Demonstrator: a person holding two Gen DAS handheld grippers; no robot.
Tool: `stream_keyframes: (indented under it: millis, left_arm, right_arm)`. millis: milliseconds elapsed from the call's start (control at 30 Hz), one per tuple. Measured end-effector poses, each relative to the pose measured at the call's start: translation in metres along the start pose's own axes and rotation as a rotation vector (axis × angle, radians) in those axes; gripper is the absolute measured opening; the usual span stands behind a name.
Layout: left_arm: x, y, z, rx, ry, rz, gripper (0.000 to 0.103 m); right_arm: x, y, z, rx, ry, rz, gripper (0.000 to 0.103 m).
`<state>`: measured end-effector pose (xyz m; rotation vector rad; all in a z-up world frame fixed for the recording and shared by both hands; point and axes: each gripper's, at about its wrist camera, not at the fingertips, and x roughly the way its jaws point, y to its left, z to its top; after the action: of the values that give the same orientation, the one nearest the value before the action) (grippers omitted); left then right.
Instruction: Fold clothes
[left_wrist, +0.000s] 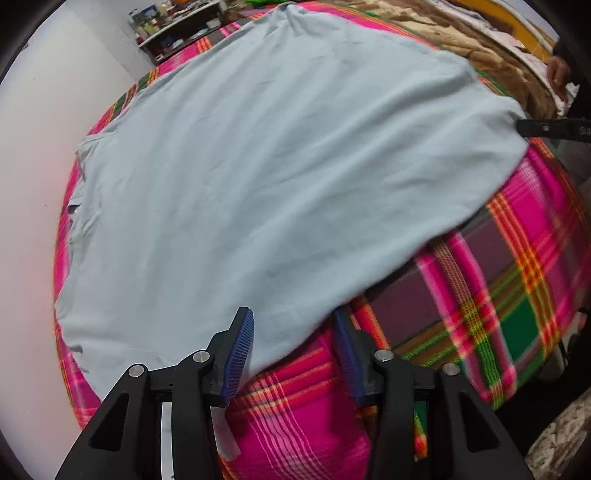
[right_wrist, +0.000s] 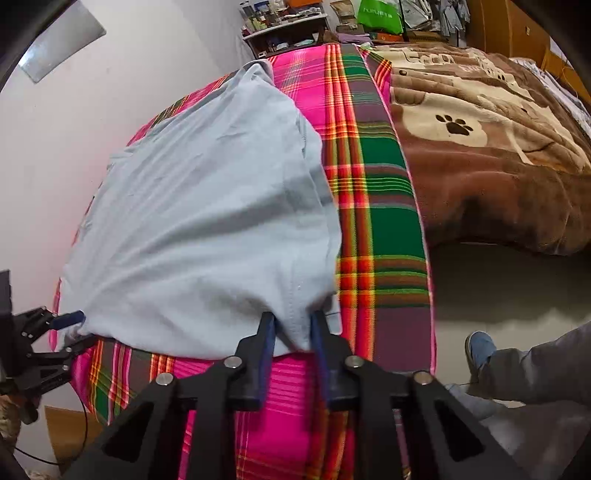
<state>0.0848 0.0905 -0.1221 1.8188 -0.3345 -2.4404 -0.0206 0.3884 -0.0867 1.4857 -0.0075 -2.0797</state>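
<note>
A light blue shirt lies spread on a bed covered by a pink, green and red plaid blanket. My left gripper stands open at the shirt's near hem corner, with the cloth edge lying loose between its blue pads. In the right wrist view the left gripper straddles the same shirt at its left corner. My right gripper is shut on the bunched right corner of the hem. The right gripper's tip also shows at the shirt's far corner.
A brown fleece blanket with a paw print covers the bed beyond the plaid. A white wall runs along the bed's left side. A cluttered shelf and a green bag stand at the back. A person's leg and shoe are on the floor.
</note>
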Motion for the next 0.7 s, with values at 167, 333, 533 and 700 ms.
stream_keyframes:
  millis: [167,333,533,700]
  left_arm:
    - [-0.003,-0.008,-0.001,0.049,-0.027,0.062,0.051]
    - [-0.007,-0.014,-0.012,0.093,-0.01,0.039,0.004]
    - [-0.026,-0.009,-0.028,0.093,-0.037,0.013,0.003]
    - [-0.043,-0.017,-0.044,0.111,-0.026,-0.002,0.003]
  right_arm:
    - [-0.001,-0.004,0.001,0.0,0.02,0.01,0.004]
    - [-0.009,-0.009,-0.002,0.043,0.026,0.046,0.003]
    - [-0.031,-0.01,-0.013,0.06,0.037,0.1,0.003]
    - [-0.043,-0.013,-0.03,0.081,0.06,0.12,0.003]
